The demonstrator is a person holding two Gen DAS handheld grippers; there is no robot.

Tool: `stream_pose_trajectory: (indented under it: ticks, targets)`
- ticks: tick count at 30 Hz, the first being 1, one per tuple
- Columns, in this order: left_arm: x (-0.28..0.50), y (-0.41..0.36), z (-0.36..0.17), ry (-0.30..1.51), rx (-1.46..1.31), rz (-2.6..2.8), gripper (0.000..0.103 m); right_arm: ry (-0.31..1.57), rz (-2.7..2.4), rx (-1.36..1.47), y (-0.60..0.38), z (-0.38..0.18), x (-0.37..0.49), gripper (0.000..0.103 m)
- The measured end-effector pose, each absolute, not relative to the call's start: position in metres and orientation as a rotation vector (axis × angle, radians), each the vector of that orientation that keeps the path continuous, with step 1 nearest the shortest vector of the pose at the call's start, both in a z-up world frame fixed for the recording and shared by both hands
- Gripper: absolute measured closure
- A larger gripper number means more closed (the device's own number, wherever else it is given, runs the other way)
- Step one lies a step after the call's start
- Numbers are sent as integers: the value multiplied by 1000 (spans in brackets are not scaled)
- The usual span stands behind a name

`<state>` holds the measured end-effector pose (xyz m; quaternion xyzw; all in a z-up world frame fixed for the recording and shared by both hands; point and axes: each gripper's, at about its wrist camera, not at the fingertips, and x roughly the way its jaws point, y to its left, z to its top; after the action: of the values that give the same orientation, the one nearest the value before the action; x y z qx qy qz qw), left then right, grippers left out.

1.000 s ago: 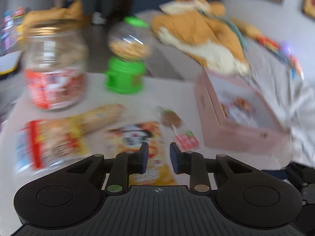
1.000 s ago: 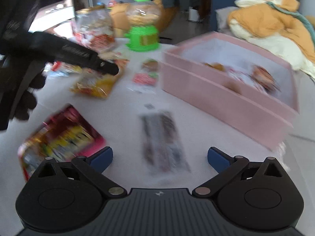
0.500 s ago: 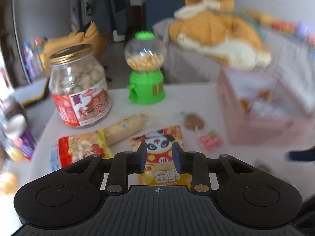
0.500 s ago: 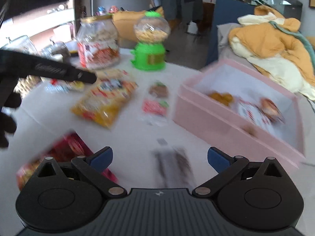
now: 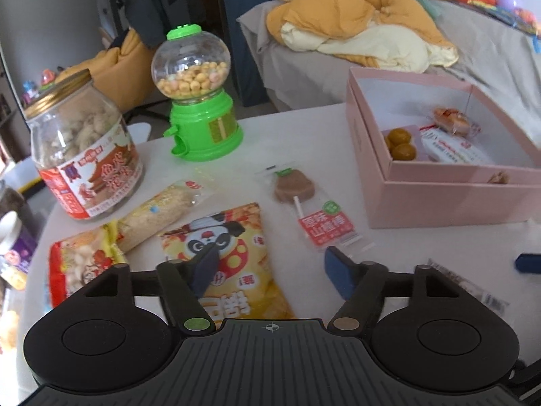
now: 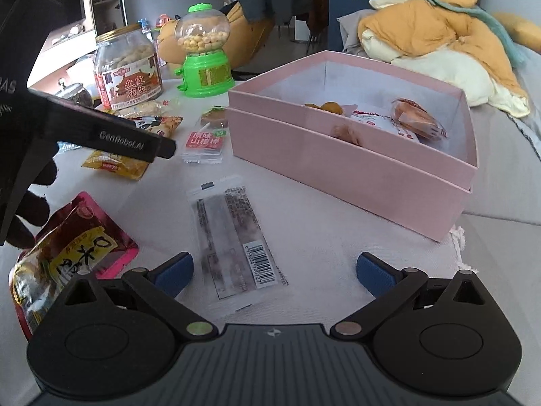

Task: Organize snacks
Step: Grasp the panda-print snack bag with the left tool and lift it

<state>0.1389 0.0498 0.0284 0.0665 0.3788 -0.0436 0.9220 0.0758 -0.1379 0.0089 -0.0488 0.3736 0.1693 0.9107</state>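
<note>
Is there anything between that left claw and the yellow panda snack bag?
Nothing visible. The left claw hangs over the panda bag, its jaws opening and empty; the lollipop lies beside the bag, not across it.

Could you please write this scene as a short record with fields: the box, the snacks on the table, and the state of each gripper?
box: pink box, open, several snacks inside
jar: peanut jar, upright, gold lid on
dispenser: green candy dispenser, upright beside the jar
loose snacks: panda bag, lollipop, clear packet, red pouch
left gripper: jaws opening, over the panda bag, nothing held
right gripper: open, over the clear packet, nothing held
</note>
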Motion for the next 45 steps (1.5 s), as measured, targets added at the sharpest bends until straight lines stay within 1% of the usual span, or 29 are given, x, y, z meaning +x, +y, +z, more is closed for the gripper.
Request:
stream_pose_trajectory:
  ticks: [7,11,13,16,21,23,26,28,31,35,37,39,42,43,45]
  targets:
    - [123,94,43,679,-70,42,34,766,344,-104,-136,8,75,0]
    - [138,109,26,790,-166,9,34,766,343,-107,-136,8,75,0]
    - [143,105,18,808,-165,-10,32,766,342,-109,-136,8,75,0]
    - [150,91,13,786,-90,6,29,765,339,-115,-135,8,75,0]
    - [159,85,10,788,-13,-4,30,765,339,-115,-134,7,75,0]
    - [152,88,12,781,-38,-15,36,765,340,-115,-134,7,75,0]
    - [134,98,18,765,-158,-61,49,765,342,-113,-134,7,75,0]
    - [117,102,24,748,-213,-86,62,765,344,-114,-134,7,75,0]
    - [89,104,38,707,-250,-104,69,767,348,-124,-130,8,80,0]
    - [65,108,57,656,-288,-131,70,762,365,-152,-118,9,90,2]
    - [64,108,58,669,-265,-118,70,762,385,-155,-112,11,93,12]
    - [69,107,52,713,-236,-123,69,758,397,-172,-105,13,90,20]
    - [84,101,34,780,-224,-159,67,721,400,-193,-103,11,81,20]
    - [87,98,28,800,-209,-168,61,712,400,-188,-104,10,79,20]
    - [92,89,22,803,-155,-161,52,721,403,-167,-108,10,80,18]
